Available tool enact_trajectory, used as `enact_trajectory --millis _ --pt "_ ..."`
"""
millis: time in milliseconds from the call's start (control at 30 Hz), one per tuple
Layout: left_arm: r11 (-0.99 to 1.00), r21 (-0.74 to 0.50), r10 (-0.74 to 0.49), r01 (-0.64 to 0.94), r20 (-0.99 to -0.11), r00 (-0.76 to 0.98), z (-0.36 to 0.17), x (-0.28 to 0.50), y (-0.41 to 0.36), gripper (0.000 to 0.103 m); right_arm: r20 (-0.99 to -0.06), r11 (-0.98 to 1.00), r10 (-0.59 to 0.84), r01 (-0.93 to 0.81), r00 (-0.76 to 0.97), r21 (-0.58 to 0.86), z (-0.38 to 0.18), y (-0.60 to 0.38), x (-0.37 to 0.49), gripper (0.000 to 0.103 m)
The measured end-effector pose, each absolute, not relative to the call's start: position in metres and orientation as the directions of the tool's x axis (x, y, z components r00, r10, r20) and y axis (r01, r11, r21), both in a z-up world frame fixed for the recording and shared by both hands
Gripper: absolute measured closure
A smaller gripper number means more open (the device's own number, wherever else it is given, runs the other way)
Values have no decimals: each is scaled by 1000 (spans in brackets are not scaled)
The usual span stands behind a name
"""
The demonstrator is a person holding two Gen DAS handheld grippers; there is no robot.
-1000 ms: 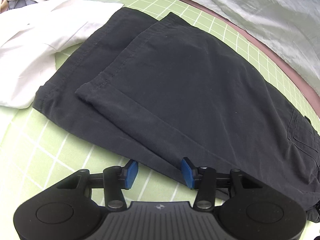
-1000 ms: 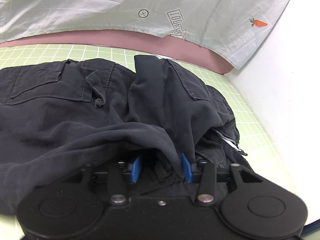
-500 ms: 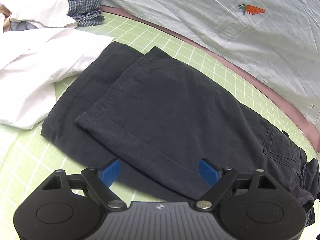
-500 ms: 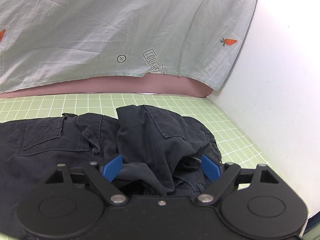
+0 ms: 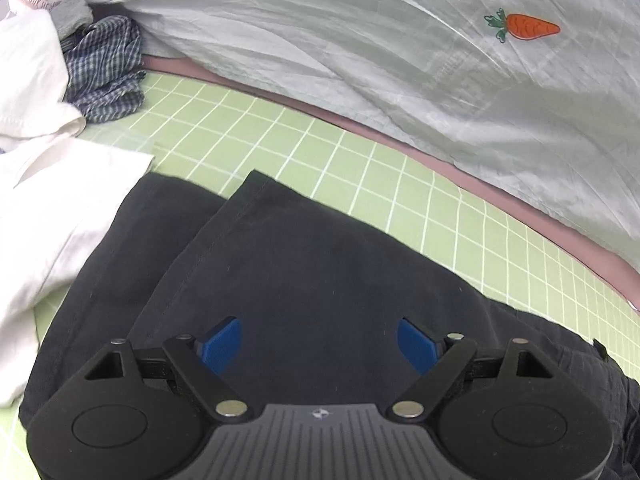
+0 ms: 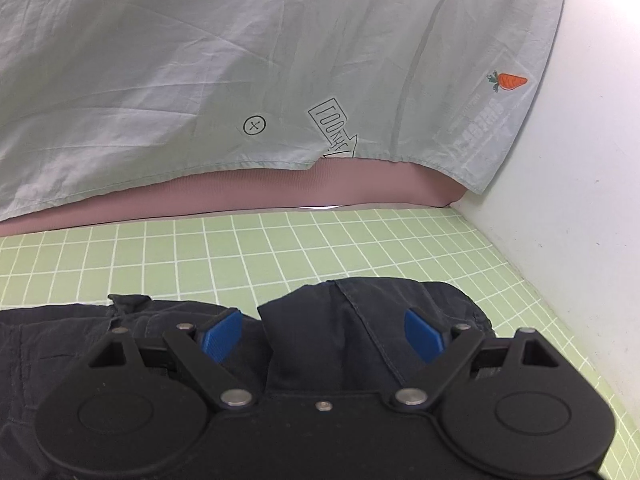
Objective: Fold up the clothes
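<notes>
one lengthwise fold done: your black shorts [image 5: 320, 280] lie leg on leg mid-mat [image 5: 360, 168]; left gripper [image 5: 320, 344] and right gripper [image 6: 322, 336] both gape empty; crosswise fold remains.

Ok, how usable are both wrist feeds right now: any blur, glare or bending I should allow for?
Left wrist: grid mat lines bow strongly from fisheye, dark corners, white shirt nearly blown out, black shorts lose detail. Right wrist: sharp, evenly lit, no glare; the shorts are dark, seams still readable.

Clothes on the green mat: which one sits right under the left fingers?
The dark trousers. They lie spread below the open left gripper, while the white shirt and checked cloth lie off to the side.
</notes>
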State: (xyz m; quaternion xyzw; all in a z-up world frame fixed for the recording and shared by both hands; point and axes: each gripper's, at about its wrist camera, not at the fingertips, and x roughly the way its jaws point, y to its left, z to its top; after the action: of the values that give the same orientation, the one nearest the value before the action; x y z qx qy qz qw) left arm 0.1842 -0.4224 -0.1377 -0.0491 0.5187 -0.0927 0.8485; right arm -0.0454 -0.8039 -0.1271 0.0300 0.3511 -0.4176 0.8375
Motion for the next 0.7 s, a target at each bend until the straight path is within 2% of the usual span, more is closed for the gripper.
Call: enact_trajectory --millis 233,367,500,533,600,633,700 --pt "970 -226 -241 84 -876 418 -160 233 -467 17 -657 617 -679 740 328 -268 -158 -831 -22 14" --pt "985 -161 -174 67 -885 431 -172 245 -488 17 -660 607 -683 746 313 -274 -173 -838 -25 7" --pt "994 -79 -103 74 -901 422 -183 248 -498 18 -646 607 -693 743 320 -283 -179 -836 -28 6" --pt "996 -59 -84 71 -898 432 -184 247 -500 20 -644 605 -695 744 320 -283 -179 -836 -28 6" --pt "998 -17 -43 63 -890 454 -184 242 -501 33 -643 604 -696 746 321 -281 -179 -836 -28 7" --pt "998 5 -26 66 -886 464 -183 240 -502 36 -643 604 -696 747 321 -280 -178 -836 -29 9" --pt "997 9 -27 74 -880 474 -181 238 -501 46 -643 609 -693 743 327 -278 -177 -836 -30 20"
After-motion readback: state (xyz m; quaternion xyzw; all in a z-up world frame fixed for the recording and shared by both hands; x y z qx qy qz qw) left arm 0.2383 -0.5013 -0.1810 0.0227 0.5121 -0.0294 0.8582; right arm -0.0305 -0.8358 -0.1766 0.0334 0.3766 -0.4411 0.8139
